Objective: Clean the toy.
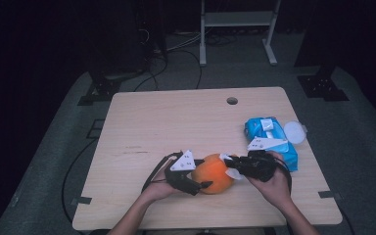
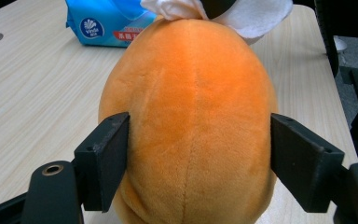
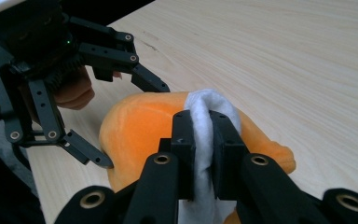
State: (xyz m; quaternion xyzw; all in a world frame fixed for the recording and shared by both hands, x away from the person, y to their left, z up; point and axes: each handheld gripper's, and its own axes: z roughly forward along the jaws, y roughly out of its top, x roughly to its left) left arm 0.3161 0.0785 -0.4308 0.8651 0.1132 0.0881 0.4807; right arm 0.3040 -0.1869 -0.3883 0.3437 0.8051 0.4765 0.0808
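Note:
An orange plush toy lies on the wooden table near its front edge. My left gripper comes in from the left, and its two pads press the toy's sides. From the right, my right gripper is shut on a white wipe. The wipe rests against the top end of the toy. In the left gripper view the wipe bulges over the far end of the toy. The left gripper straddles the toy in the right gripper view.
A blue pack of wet wipes lies at the table's right edge, behind my right hand, with a round white lid beside it. A cable hole sits near the far edge. Cables and a white frame stand on the floor beyond.

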